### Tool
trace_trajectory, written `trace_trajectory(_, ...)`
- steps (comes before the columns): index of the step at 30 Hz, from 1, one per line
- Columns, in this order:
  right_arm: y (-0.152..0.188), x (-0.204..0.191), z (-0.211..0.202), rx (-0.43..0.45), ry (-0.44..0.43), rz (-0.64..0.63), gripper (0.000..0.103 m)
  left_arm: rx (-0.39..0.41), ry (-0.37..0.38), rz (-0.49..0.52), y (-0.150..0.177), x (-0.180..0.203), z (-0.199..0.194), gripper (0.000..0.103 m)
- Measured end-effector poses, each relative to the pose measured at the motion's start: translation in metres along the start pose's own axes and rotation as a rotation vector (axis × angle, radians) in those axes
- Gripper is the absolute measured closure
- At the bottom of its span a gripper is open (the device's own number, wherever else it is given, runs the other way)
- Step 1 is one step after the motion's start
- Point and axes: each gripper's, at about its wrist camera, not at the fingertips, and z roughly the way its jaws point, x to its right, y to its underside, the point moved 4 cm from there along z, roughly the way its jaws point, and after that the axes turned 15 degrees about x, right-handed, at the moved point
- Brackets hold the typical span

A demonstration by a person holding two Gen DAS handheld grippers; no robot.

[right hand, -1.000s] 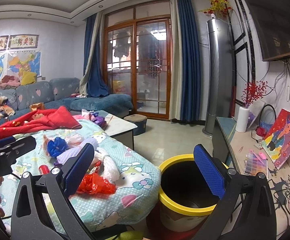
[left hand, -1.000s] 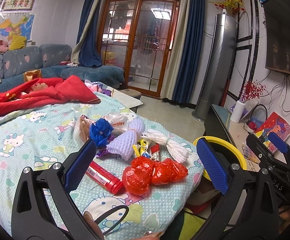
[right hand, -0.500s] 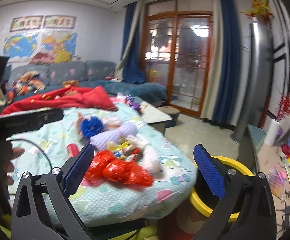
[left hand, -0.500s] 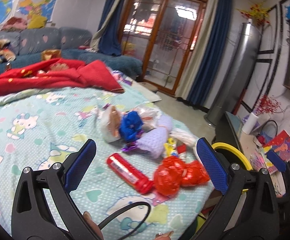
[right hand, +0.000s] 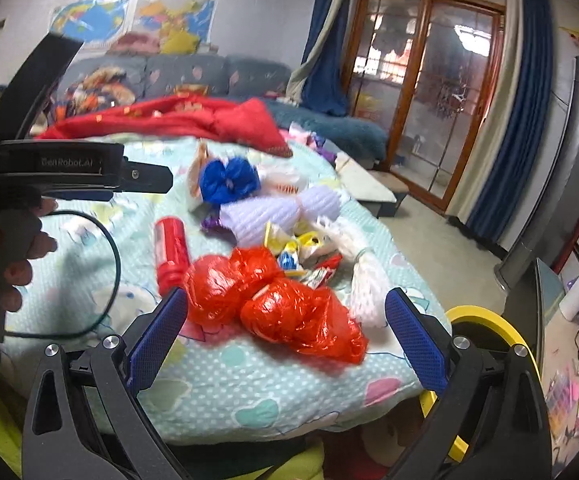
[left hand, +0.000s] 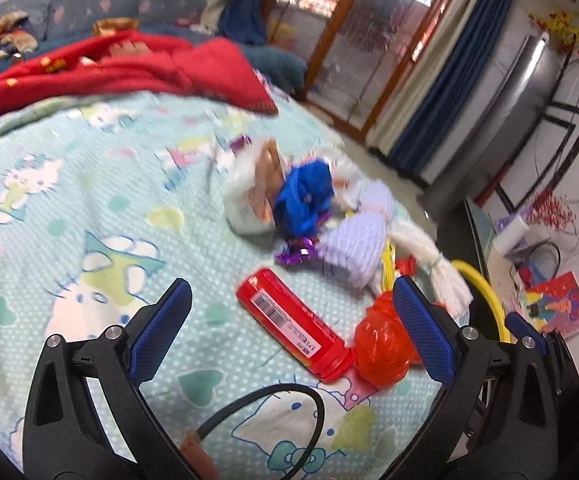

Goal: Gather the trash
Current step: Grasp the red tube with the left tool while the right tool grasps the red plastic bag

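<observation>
Both hand-held grippers, left [left hand: 289,334] and right [right hand: 287,330], are now tipped down closer over the bed [left hand: 89,184], jaws wide open. The red tube [left hand: 295,326] is laid slanting, cap toward lower right, mid-frame.

Blue sofa [right hand: 193,76] against the back wall, upper left, world maps [right hand: 129,16] above it. Wood-framed glass doors [right hand: 429,92] with blue curtains [right hand: 505,120] upper right; pale floor [right hand: 429,232] below.
</observation>
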Motion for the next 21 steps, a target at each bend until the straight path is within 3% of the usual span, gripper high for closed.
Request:
trace_trajectory(4, 0.010, -0.001, 0.017, -0.058, -0.025, -0.020, 0.021, -0.055, 0.012, -0.019, 0.008, 0.000, 0.012, 0.013)
trace_trajectory(9, 0.018, -0.001, 0.032, -0.102, -0.060, -0.027, 0.032, -0.147, 0.026, -0.058, 0.016, -0.002, 0.032, 0.029)
trace_trajectory(11, 0.022, -0.002, 0.039, -0.128, -0.076, -0.012, 0.043, -0.189, 0.021, -0.093, 0.023, -0.007, 0.039, 0.038)
trace_trajectory(14, 0.029, -0.003, 0.042, -0.158, -0.101, 0.006, 0.058, -0.212, 0.017, -0.113, 0.029, -0.010, 0.041, 0.043)
trace_trajectory(18, 0.034, -0.004, 0.042, -0.160, -0.118, 0.022, 0.064, -0.216, 0.020, -0.125, 0.030, -0.010, 0.043, 0.044)
trace_trajectory(21, 0.033, -0.004, 0.039, -0.146, -0.136, 0.029, 0.069, -0.217, 0.012, -0.137, 0.031, -0.011, 0.044, 0.052)
